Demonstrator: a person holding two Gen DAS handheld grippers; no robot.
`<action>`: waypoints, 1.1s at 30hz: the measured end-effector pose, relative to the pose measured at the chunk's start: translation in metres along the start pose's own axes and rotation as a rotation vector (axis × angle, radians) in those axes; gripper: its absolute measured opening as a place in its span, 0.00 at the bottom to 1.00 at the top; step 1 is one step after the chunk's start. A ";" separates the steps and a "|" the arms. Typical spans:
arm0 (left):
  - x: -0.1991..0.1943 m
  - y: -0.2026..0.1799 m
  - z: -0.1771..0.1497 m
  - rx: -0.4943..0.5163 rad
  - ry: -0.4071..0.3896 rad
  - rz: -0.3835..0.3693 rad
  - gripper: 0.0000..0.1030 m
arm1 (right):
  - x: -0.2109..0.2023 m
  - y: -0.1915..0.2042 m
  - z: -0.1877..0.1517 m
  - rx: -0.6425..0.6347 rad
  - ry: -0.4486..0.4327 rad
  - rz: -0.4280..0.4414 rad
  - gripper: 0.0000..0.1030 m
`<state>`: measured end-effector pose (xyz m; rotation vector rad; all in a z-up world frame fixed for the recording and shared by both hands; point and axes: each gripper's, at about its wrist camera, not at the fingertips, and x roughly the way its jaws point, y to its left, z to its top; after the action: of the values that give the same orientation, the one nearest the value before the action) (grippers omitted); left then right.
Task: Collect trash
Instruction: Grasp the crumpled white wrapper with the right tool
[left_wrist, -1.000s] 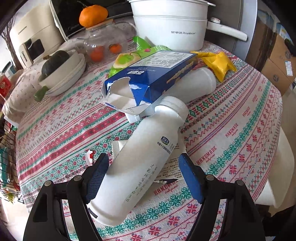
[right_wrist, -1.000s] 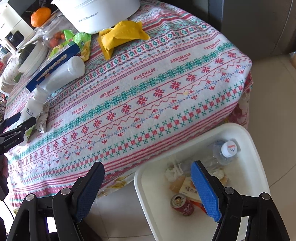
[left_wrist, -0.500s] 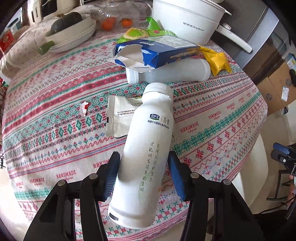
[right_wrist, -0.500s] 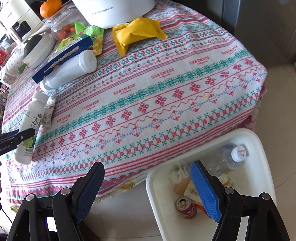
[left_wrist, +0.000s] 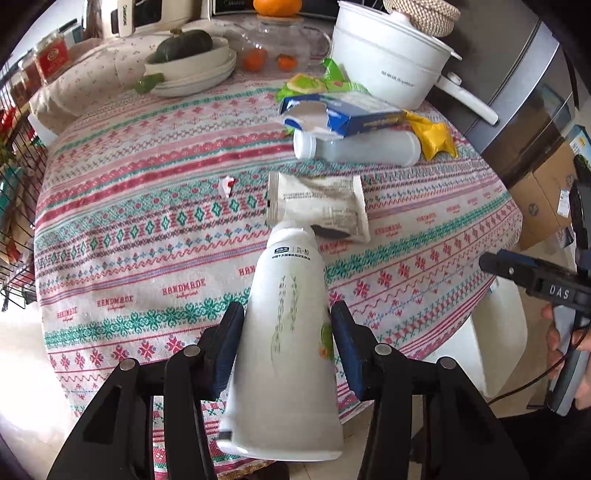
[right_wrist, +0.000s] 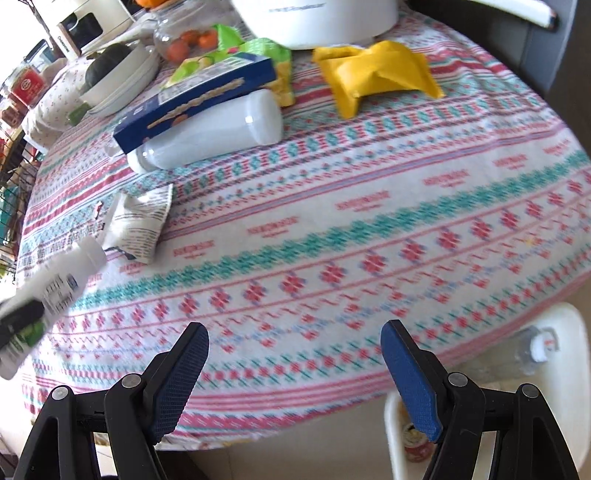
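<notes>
In the left wrist view, our left gripper has its jaws pressed onto the sides of the white bottle, held clear of the desk near its front edge, cap pointing far, probably so we can carry it off. Beyond lie a wrapper and a second bottle.

In the right wrist view, our right gripper hangs with jaws wide apart and empty above the desk's near edge; the white bin waits low right for the trash.

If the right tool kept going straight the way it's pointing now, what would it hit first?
Probably the bare tablecloth. The open right tool aims over the near table edge, with no trash in its line. The wrapper and lying bottle sit off to the left. Depth is uncertain.
</notes>
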<state>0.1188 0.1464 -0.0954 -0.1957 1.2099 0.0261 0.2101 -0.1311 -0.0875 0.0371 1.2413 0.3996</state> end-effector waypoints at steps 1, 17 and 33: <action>0.006 0.003 -0.003 0.002 0.031 0.001 0.50 | 0.005 0.005 0.001 -0.001 0.005 0.005 0.79; -0.005 0.030 0.008 -0.127 -0.015 -0.047 0.49 | 0.065 0.059 0.036 0.012 0.005 0.190 0.78; -0.018 0.047 0.000 -0.140 -0.064 0.005 0.49 | 0.106 0.130 0.043 -0.249 -0.136 0.057 0.44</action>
<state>0.1069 0.1939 -0.0851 -0.3118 1.1450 0.1210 0.2414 0.0313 -0.1382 -0.1120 1.0508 0.5897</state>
